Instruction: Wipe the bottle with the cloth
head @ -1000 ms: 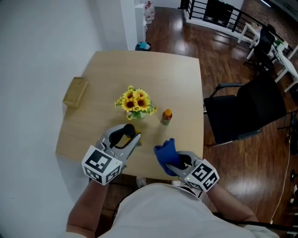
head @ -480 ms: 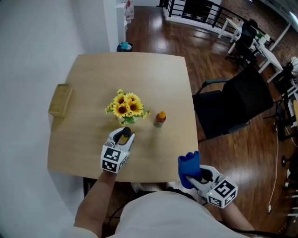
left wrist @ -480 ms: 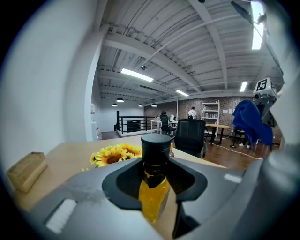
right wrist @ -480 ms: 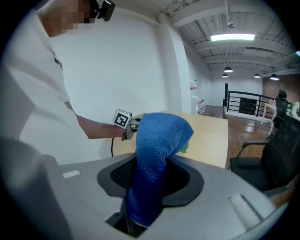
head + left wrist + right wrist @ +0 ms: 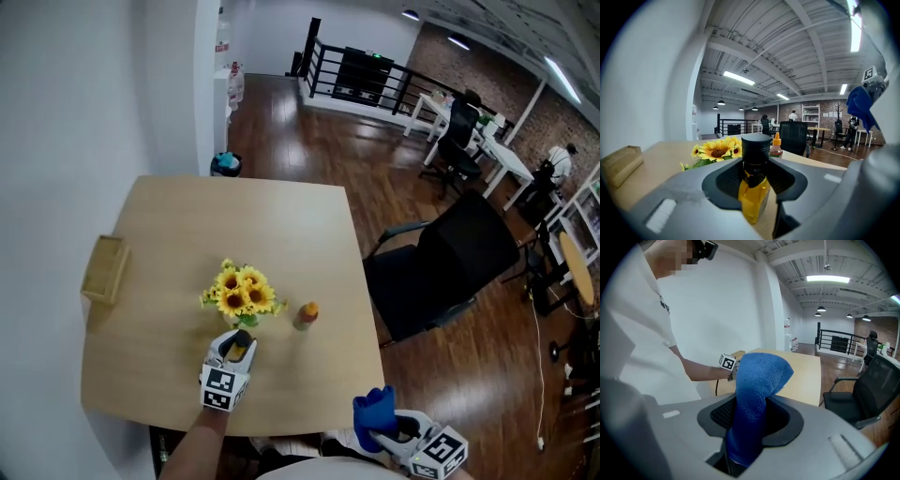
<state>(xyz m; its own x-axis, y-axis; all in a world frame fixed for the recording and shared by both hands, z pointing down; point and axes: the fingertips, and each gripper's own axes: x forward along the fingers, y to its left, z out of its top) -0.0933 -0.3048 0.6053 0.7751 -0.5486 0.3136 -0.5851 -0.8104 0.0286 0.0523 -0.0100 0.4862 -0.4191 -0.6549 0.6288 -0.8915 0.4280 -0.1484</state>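
Observation:
A yellow bottle with a black cap stands upright between the jaws of my left gripper. The pads still press on it while the jaws are just opening. In the head view this gripper is over the table's front part, just in front of the sunflowers, with the bottle in it. My right gripper is shut on a blue cloth that bulges up out of the jaws. It hangs off the table's front right edge, with the cloth uppermost.
A bunch of sunflowers stands mid-table. A small orange-capped bottle is to their right. A wooden box lies at the table's left edge. A black office chair stands to the right of the table.
The head view has pulled back and up. My left gripper has carried the bottle forward to the sunflowers. My right gripper with the cloth has drawn back off the table's front edge, to the right.

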